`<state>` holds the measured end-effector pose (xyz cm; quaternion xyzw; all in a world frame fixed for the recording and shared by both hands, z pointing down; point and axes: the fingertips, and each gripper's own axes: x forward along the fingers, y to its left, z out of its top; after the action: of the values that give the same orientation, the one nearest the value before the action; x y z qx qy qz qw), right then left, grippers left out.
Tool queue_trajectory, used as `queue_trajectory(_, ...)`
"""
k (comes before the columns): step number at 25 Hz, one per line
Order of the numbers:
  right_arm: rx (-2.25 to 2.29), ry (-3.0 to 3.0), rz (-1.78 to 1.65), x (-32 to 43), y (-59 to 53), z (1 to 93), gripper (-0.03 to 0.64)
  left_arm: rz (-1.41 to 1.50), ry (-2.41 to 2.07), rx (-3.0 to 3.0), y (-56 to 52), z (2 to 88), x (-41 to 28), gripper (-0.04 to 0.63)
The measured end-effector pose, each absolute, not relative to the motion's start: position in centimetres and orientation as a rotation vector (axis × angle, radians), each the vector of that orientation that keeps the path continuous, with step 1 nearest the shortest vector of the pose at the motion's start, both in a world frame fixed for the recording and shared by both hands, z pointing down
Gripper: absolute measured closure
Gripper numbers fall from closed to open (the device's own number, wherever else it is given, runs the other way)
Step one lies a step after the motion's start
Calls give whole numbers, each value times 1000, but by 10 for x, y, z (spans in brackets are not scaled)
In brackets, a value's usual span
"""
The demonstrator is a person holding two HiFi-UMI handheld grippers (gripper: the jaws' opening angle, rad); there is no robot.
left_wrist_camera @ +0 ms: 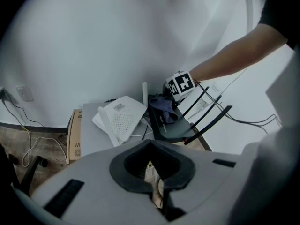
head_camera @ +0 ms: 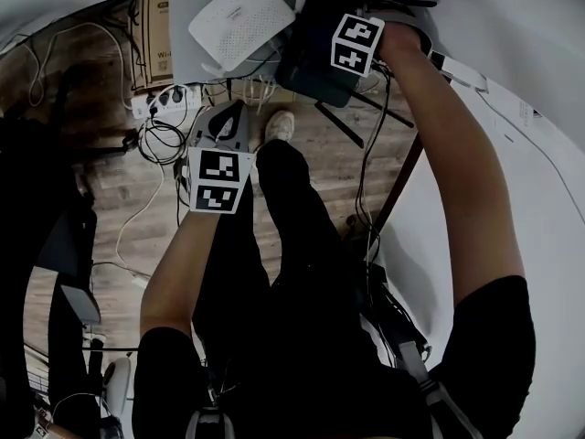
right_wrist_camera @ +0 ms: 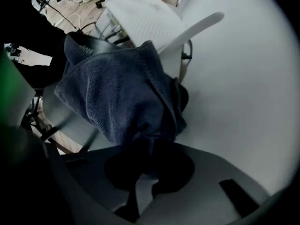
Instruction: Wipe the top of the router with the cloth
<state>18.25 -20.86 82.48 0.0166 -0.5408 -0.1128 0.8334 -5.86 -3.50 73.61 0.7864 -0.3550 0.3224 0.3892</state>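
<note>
Head view shows wood floor (head_camera: 87, 108) below the router (head_camera: 311, 58), white wall (head_camera: 530, 80) beside it. Right gripper (right_wrist_camera: 140, 172) clamps the cloth (right_wrist_camera: 117, 93); left gripper (left_wrist_camera: 157, 182) sits closed, empty.

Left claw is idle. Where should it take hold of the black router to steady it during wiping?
Probably the flat black plastic router by its thin near edge, coming in low from the side of the white perforated router. The dark blue terry cloth in the right claw sits on the top, and the antennas stick out the far side.
</note>
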Motion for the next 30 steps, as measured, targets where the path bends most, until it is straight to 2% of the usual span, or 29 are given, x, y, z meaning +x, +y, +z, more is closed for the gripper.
queue_trajectory(5,-59,-981,-212,221,-189,825,597,790,-926,2008,-35,732,-54,597)
queue_trajectory(16,-108,-1002,-192,214,-161,823,597,803,-901,2028,-16,732,-42,597)
queue_trajectory(23,-224,-1070,139,208,-102,818,597,783,-925,2030,-11,728,-40,597)
queue_trajectory(30,-395,-1105,331,193,-51,811,597,766,-942,2008,-6,731,-44,597)
